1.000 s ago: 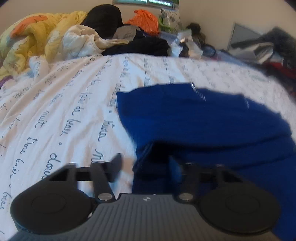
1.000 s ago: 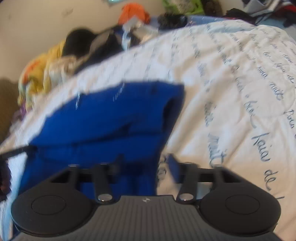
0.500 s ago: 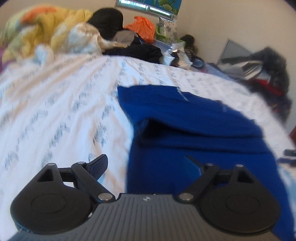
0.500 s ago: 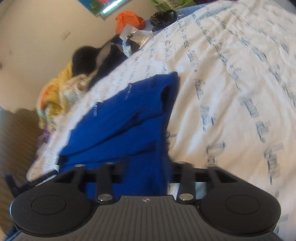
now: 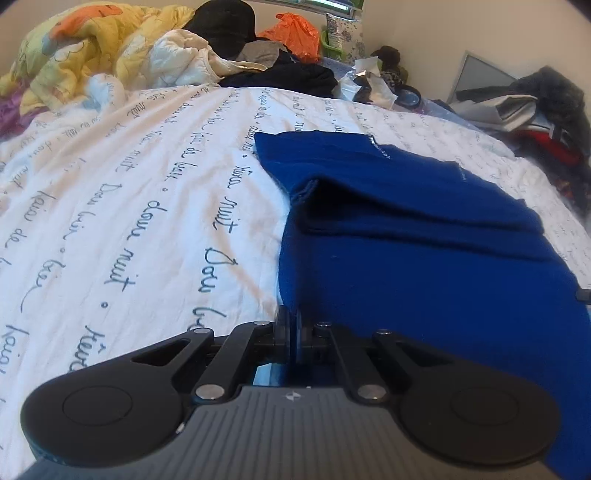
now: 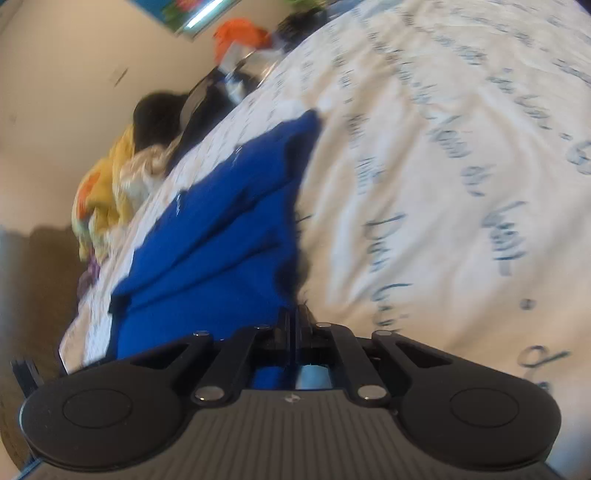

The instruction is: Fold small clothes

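Observation:
A blue garment (image 5: pixel 424 236) lies on the white bed sheet with dark script (image 5: pixel 129 192), its far part folded over into a doubled layer. My left gripper (image 5: pixel 291 321) is shut on the garment's near left edge. In the right wrist view the same blue garment (image 6: pixel 221 229) stretches away to the left, and my right gripper (image 6: pixel 295 317) is shut on its near right edge. The pinched cloth between the fingers of both grippers is mostly hidden.
A yellow quilt (image 5: pixel 85 48), black clothes (image 5: pixel 291 74) and an orange bag (image 5: pixel 295 29) are piled at the head of the bed. More clothes (image 5: pixel 546 103) lie at the right. A brown floor (image 6: pixel 33 288) shows beyond the bed's left edge.
Both grippers were open at the garment's near edge; both have closed on it. The right wrist view has tilted, and the left wrist view has dropped lower toward the cloth.

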